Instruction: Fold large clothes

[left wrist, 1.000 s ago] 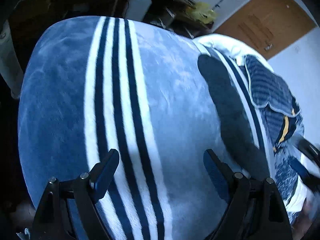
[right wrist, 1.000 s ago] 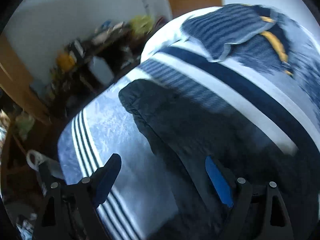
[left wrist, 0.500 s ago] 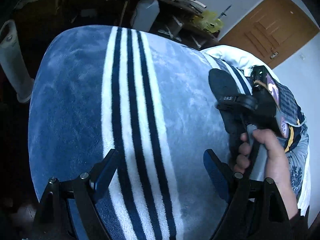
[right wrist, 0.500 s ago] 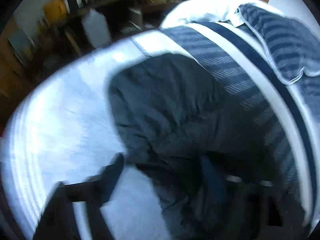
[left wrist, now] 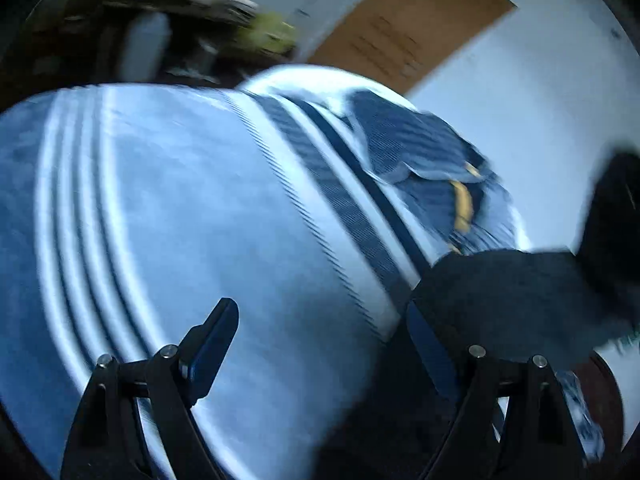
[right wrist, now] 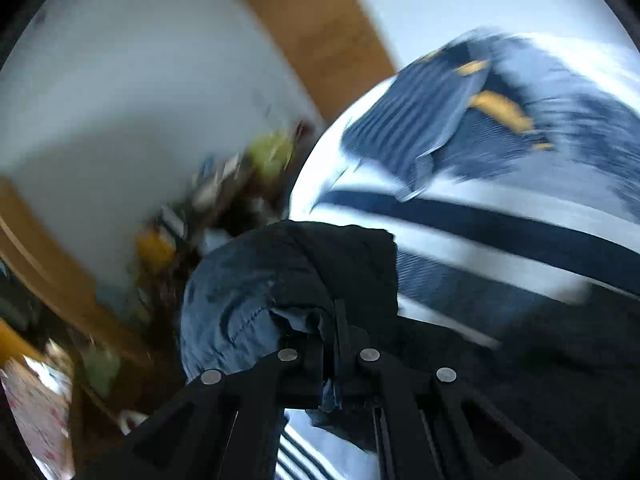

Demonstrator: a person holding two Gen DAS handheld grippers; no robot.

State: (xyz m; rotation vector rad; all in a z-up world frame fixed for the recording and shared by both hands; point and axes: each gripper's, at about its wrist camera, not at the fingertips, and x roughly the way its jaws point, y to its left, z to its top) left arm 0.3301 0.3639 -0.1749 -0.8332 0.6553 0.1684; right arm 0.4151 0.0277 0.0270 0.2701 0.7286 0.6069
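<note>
Folding has only just begun, I think. The right gripper (right wrist: 336, 344) is pinched tight on a bunched edge of the dark garment (right wrist: 256, 296) and holds it up off the bed. No neat fold shows anywhere on it. The cloth hangs in a lump, so it is hard to say what kind of garment it is. The rest of the garment (left wrist: 516, 296) trails down to the bed on the right side of the left view. The left gripper (left wrist: 316, 344) is wide apart and holds nothing. It hangs over the bed, with its right finger just beside the dark cloth. It will likely need to catch another edge so the garment can be spread flat. Then all the folds are left to do.

The bed is covered by a soft blue blanket (left wrist: 180, 208) with white stripes. Farther along lies a blue striped cloth (left wrist: 416, 148) with yellow bits on it, well apart from both grippers. It may be a pillow or more bedding; the blur makes that hard to tell.

Behind the bed stands a white wall (right wrist: 120, 80) and a brown wooden door (left wrist: 404, 36). A messy shelf (left wrist: 208, 4) with many small things sits in the dark corner past the foot of the bed.
</note>
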